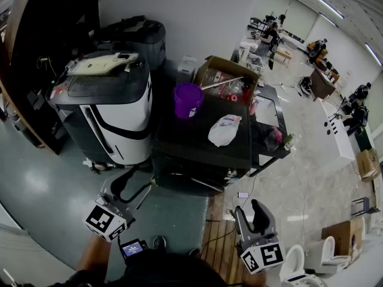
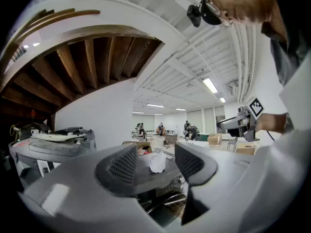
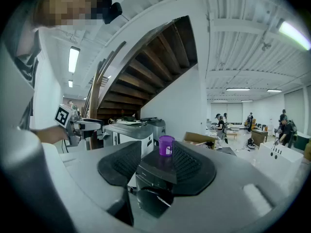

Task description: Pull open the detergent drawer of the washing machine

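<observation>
- The washing machine (image 1: 183,137) is the dark, boxy unit in the middle of the head view. It stands on the floor between a white-and-black appliance (image 1: 114,109) and a low dark rack. Its front faces the person.
- A purple cup (image 1: 188,99) and a crumpled white bag (image 1: 224,130) rest on its lid, well apart from each other.
- The detergent drawer cannot be picked out against the dark front. By my judgement it sits in the upper front strip (image 3: 150,176), above the round door, and likely at one end of it.
- The left gripper (image 1: 133,188) is held low, well short of the machine. Its jaws stand apart with nothing between them, and its own view shows only the machine top and the white bag far off through the gap.
- The right gripper (image 1: 251,211) is also well back. Its jaws are spread and empty and aim roughly at the machine's front.
- Handling, as a guess: the drawer is probably a light, rigid plastic tray on runners. It should slide straight out with a little friction and may catch at the start.
- The hold should be at the recess or lip on the drawer's front edge. One jaw would hook behind it, near the middle, so the tray does not skew.
- Smooth plastic may let the pads slip, so the pull should be level and steady.
- A hard jerk could shake the cup and bag on top, or run the tray against its end stop.
</observation>
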Action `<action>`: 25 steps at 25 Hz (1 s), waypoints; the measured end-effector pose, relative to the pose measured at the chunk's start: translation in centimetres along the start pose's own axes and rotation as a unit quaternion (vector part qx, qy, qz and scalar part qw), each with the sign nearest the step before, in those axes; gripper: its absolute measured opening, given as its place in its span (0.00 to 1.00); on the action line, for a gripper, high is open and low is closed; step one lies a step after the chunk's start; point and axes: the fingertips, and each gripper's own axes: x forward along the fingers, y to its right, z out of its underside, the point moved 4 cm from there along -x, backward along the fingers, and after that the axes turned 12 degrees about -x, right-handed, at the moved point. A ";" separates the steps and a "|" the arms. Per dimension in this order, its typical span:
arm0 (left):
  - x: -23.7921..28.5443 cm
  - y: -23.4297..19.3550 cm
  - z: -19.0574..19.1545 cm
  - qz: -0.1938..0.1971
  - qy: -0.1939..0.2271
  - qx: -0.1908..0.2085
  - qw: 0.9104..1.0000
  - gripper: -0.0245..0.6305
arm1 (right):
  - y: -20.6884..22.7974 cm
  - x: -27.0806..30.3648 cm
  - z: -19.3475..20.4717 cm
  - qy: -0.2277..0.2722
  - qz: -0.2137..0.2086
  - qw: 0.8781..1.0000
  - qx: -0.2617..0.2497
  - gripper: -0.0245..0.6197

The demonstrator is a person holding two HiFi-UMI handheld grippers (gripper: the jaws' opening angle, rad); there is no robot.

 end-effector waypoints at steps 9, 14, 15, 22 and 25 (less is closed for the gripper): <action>0.3 -1.2 0.2 0.014 0.004 -0.001 1.000 0.43 | -1.0 0.8 -0.5 0.001 0.012 1.000 -0.008 0.31; 0.5 -1.2 0.3 0.024 0.005 -0.002 1.000 0.43 | -1.0 0.7 -1.3 0.007 0.023 1.000 -0.010 0.31; 0.5 -1.1 0.4 0.025 0.004 -0.002 1.000 0.43 | -0.9 0.6 -1.4 0.012 0.026 1.000 -0.004 0.31; 1.3 -0.3 1.1 0.014 -0.003 -0.006 1.000 0.43 | 0.6 1.1 -0.5 0.023 0.010 1.000 0.018 0.31; 2.1 0.4 0.8 -0.001 -0.007 0.004 1.000 0.43 | 1.8 1.8 0.2 0.030 -0.005 0.999 0.028 0.31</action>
